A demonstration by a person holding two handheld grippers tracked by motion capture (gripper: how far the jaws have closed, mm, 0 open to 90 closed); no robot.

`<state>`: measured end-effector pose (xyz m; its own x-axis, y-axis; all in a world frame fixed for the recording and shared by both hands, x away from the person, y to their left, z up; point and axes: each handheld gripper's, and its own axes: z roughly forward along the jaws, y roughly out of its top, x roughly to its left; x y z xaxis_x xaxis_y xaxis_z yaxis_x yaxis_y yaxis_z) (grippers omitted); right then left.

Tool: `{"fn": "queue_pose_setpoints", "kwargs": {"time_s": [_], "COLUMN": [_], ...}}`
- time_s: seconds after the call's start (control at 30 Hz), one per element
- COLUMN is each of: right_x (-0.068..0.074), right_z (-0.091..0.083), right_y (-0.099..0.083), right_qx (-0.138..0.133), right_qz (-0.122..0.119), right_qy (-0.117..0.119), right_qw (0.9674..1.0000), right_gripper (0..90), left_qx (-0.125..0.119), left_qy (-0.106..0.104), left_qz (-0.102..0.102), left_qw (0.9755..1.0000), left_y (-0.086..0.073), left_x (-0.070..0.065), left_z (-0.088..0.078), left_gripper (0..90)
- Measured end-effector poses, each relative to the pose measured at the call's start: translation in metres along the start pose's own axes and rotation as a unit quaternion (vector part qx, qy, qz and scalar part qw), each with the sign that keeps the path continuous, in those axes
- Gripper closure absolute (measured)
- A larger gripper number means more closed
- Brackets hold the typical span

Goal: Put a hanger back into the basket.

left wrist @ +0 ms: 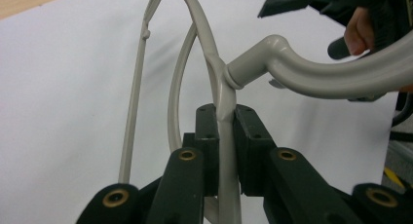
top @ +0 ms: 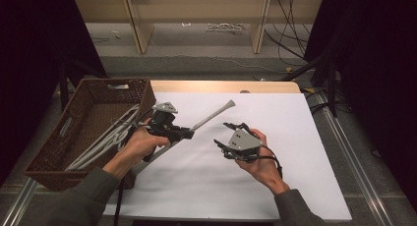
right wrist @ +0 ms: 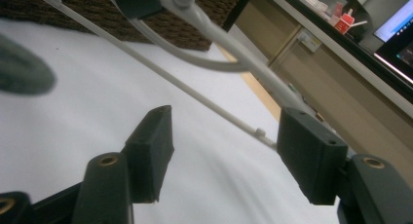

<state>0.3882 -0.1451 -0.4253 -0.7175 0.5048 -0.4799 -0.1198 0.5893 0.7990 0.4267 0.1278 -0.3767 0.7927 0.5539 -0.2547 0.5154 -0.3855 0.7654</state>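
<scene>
My left gripper (top: 188, 133) is shut on a grey plastic clothes hanger (top: 212, 115), which is lifted off the white sheet with one arm pointing up and right. In the left gripper view the jaws (left wrist: 225, 132) pinch the hanger's thin stem (left wrist: 227, 151), just below its thick curved hook (left wrist: 311, 73). My right gripper (top: 225, 135) is held to the right of the hanger, open with nothing between its pads. In the right gripper view the jaws (right wrist: 226, 136) stand apart, with the hanger's thin bar (right wrist: 195, 91) running beyond them, untouched.
A brown wicker basket (top: 88, 105) stands at the table's left edge with several more grey hangers (top: 105, 137) inside. A white sheet (top: 285, 152) covers the table. Bare wood (top: 221, 86) shows at its far edge, and shelving and cables lie beyond it.
</scene>
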Motion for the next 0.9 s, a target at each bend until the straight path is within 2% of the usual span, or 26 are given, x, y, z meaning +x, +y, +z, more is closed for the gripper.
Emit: {"fn": "queue_pose_setpoints", "kwargs": {"time_s": [0.1, 0.17, 0.27, 0.33, 0.43, 0.47, 0.53, 0.67, 0.77, 0.9], "right_x": [-0.001, -0.001, 0.0, 0.001, 0.0, 0.0, 0.001, 0.005, 0.008, 0.011], "right_z": [-0.009, -0.016, -0.026, -0.033, -0.046, -0.049, -0.056, -0.067, -0.071, -0.077], "right_y": [0.001, 0.001, -0.001, -0.002, -0.004, -0.005, -0.007, -0.01, -0.011, -0.012], "right_qx": [-0.003, -0.014, -0.013, -0.01, -0.015, -0.018, -0.019, -0.025, -0.023, -0.027], "right_qz": [0.021, 0.045, 0.064, 0.078, 0.122, 0.129, 0.136, 0.153, 0.15, 0.152], "right_qy": [-0.004, -0.007, -0.01, -0.021, -0.03, -0.029, -0.031, -0.029, -0.028, -0.025], "right_qw": [0.9998, 0.9989, 0.9978, 0.9967, 0.992, 0.991, 0.9901, 0.9876, 0.988, 0.9878], "right_gripper": [35.7, 34.7, 33.0, 32.1, 30.7, 30.7, 30.5, 30.5, 30.5, 30.0], "left_qx": [-0.009, -0.017, -0.025, -0.035, -0.041, -0.044, -0.046, -0.051, -0.044, -0.054], "left_qy": [-0.003, -0.001, -0.005, -0.007, -0.003, -0.003, 0.003, -0.001, 0.003, 0.004], "left_qz": [-0.006, -0.004, 0.003, 0.005, 0.008, 0.01, 0.016, 0.019, 0.022, 0.017], "left_qw": [0.9999, 0.9998, 0.9997, 0.9994, 0.9991, 0.999, 0.9988, 0.9985, 0.9988, 0.9984], "left_y": [0.005, 0.008, 0.014, 0.018, 0.024, 0.026, 0.03, 0.034, 0.035, 0.038], "left_x": [-0.003, -0.007, -0.013, -0.017, -0.021, -0.022, -0.026, -0.029, -0.03, -0.03], "left_z": [-0.007, -0.013, -0.021, -0.027, -0.035, -0.039, -0.047, -0.059, -0.063, -0.074], "left_gripper": [81.2, 81.3, 81.2, 81.2, 81.2, 81.2, 81.2, 81.2, 81.2, 81.2]}}
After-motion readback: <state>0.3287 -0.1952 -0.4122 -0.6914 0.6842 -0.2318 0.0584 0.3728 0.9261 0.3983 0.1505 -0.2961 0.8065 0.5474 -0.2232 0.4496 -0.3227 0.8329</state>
